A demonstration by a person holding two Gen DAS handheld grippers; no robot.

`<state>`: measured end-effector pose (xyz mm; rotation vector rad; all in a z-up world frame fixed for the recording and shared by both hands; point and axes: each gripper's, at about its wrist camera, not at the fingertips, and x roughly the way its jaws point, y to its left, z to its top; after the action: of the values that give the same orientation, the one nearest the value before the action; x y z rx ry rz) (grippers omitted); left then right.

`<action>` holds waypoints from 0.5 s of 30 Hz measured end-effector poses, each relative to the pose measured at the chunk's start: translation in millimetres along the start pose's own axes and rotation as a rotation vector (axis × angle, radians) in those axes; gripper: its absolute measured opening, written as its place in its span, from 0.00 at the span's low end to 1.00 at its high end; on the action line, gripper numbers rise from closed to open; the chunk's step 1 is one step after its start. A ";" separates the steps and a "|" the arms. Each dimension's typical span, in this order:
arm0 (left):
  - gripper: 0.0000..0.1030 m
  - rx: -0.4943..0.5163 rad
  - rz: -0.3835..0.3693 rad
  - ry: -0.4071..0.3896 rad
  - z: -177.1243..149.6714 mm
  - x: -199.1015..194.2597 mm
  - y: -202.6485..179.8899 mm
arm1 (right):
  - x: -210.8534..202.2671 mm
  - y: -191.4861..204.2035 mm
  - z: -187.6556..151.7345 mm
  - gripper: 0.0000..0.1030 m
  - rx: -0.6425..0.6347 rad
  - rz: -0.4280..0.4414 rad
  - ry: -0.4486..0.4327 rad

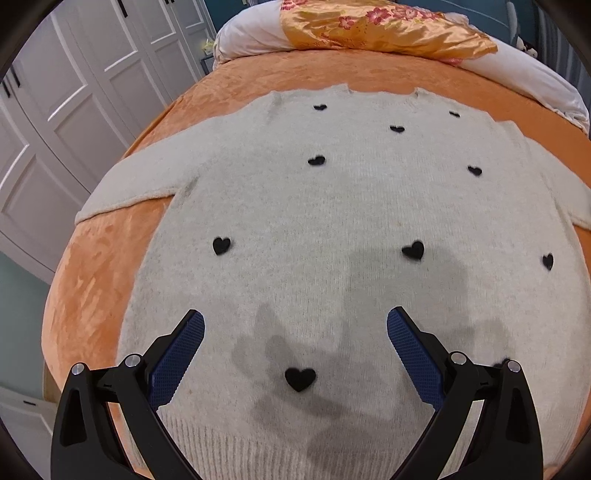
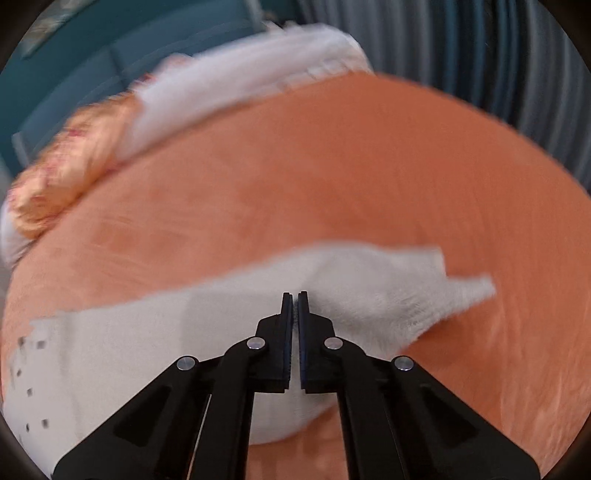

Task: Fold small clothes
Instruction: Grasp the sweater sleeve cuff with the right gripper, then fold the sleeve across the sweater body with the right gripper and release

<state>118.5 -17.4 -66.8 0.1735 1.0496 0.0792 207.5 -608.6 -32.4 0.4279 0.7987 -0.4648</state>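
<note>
- Left gripper point(image 1: 295, 325): jaws spread wide, empty, hovering over the sweater's lower body near the ribbed hem point(image 1: 258, 443); contact with the knit can't be told.
- Right gripper point(image 2: 294, 295): jaws pressed nearly together, pinching a fold of the sleeve point(image 2: 369, 291); a sliver of knit shows between the pads. This view is motion-blurred.
- Sweater point(image 1: 332, 206): cream knit with black hearts point(image 1: 300, 378), lying flat and face-up on the bed, hem nearest the left camera, neck point(image 1: 380, 92) far, the other sleeve point(image 1: 125, 188) spread out toward the bed edge.
- Handling, my read: light, soft, limp and stretchy; it will sag and drag rather than hold shape. Fuzzy knit looks likely to grip the pads well, low slip risk, not fragile, though the sewn-on hearts could snag.
- Where to hold: cuff or sleeve edge, shoulder seam, hem corners; the ribbing looks thicker, so an easier pinch.
- Step, likely: folding the right-side sleeve in across the body; the rest is unfolded, so early in the task.
- Bed point(image 1: 92, 280): orange plush cover, soft and yielding, may cling to the knit.
- Far: white pillow point(image 1: 251, 33) with an orange floral satin cloth point(image 1: 369, 29) at the head.
- Room: white panelled wardrobe point(image 1: 74, 103) on one side, a curtain point(image 2: 498, 55) and a teal wall point(image 2: 92, 55) beyond.
</note>
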 end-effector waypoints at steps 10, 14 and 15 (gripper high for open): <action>0.94 -0.120 -0.041 -0.065 21.6 -12.2 35.5 | -73.6 321.6 -94.4 0.01 -0.520 0.479 0.019; 0.94 -0.172 -0.068 -0.064 28.8 -10.8 61.3 | -47.8 400.9 -186.6 0.21 -0.663 0.554 0.213; 0.94 -0.183 -0.077 -0.066 30.7 -9.7 67.1 | -48.2 409.5 -210.4 0.25 -0.702 0.533 0.220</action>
<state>141.5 43.9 -31.6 -0.0300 0.9763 0.0985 280.1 -151.8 -50.2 0.0206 0.9600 0.3683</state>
